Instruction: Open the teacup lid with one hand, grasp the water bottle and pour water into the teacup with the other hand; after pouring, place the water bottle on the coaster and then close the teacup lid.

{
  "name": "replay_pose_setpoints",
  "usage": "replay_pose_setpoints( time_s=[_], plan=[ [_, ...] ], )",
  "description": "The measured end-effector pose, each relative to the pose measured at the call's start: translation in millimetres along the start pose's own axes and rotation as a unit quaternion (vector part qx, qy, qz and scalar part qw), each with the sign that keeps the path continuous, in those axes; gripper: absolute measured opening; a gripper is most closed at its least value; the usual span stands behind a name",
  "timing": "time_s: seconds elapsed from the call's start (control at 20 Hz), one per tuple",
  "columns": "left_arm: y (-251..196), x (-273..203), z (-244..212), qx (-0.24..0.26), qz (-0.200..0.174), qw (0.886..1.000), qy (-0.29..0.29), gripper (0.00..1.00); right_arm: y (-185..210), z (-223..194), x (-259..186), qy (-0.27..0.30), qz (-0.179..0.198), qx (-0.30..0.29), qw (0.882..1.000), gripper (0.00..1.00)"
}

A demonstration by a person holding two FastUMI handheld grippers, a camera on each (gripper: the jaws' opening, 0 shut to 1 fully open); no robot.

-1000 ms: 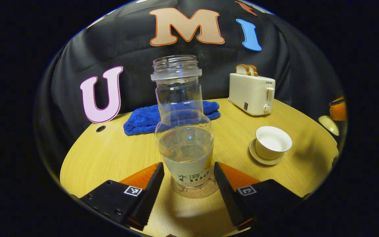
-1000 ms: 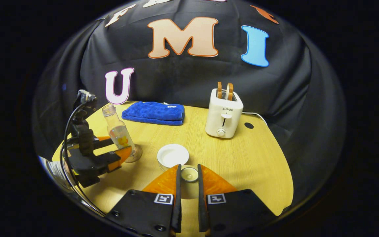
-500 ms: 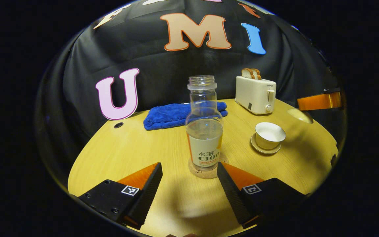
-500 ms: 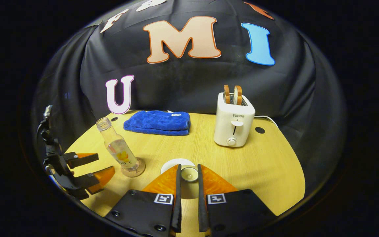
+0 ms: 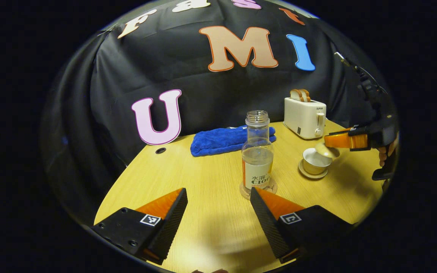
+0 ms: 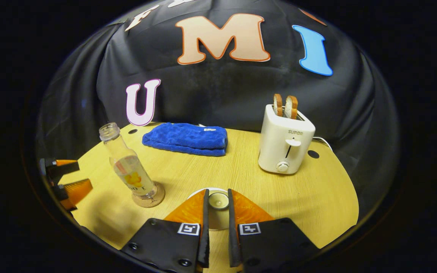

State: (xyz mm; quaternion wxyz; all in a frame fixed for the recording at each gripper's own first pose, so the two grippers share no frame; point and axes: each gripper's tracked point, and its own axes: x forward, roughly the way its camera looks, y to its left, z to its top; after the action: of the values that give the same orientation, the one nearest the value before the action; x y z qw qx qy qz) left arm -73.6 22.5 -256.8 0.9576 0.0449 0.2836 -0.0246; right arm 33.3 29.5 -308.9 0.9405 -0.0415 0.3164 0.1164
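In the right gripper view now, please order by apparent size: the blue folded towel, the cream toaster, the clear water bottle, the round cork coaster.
1. Blue folded towel and cream toaster: alike, not ranked.
2. Clear water bottle, though it stands nearer the camera.
3. Round cork coaster, smallest, partly under the bottle.

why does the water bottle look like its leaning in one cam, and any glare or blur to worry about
In the right gripper view the water bottle leans because fisheye distortion bends things near the edge; in the left gripper view it stands upright near the centre. Both views look sharp, with dim edges and soft shadows on the table.
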Motion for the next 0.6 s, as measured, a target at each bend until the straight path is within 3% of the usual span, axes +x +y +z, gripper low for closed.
replay_pose_setpoints(
  time_s=[0.6],
  plan=[
    [15,-21,11,-0.011,0.024,1.000,-0.013,0.97,11,-16,25,0.003,0.000,-0.039,0.999,0.23]
  ],
)
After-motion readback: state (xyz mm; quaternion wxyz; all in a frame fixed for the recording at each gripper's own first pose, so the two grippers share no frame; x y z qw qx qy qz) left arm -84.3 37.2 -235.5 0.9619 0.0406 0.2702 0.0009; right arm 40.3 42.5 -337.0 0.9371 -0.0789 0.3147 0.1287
